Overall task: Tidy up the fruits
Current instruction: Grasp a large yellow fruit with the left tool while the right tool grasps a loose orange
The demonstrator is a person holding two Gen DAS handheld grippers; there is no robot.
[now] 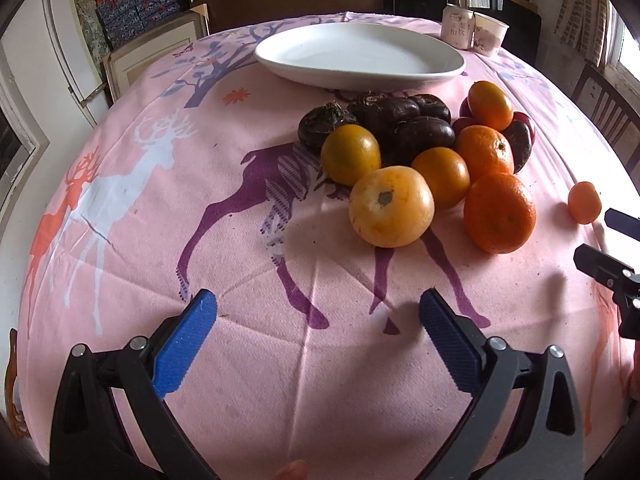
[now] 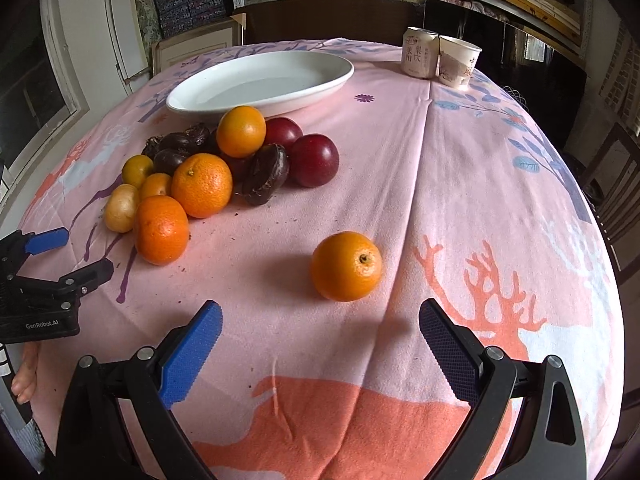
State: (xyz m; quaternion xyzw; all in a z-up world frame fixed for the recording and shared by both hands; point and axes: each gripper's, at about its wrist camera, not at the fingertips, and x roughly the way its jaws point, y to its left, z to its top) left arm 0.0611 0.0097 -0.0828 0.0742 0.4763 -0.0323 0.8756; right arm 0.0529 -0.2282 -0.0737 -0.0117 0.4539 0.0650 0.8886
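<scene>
Your right hand-held gripper (image 2: 320, 334) hangs wide open and empty with the lone orange (image 2: 346, 266) just ahead at 12 o'clock, while your left hand-held gripper (image 1: 318, 314), equally open, faces the fruit pile (image 1: 416, 152) at 1 o'clock, probably bound for the white plate (image 1: 360, 56) beyond.

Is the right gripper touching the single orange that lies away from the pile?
Apart. The right wrist view shows bare tablecloth between the open right gripper and the lone orange.

text: "genrobot.ai" | on: left tool (image 2: 68, 256) body | can print unreadable
</scene>
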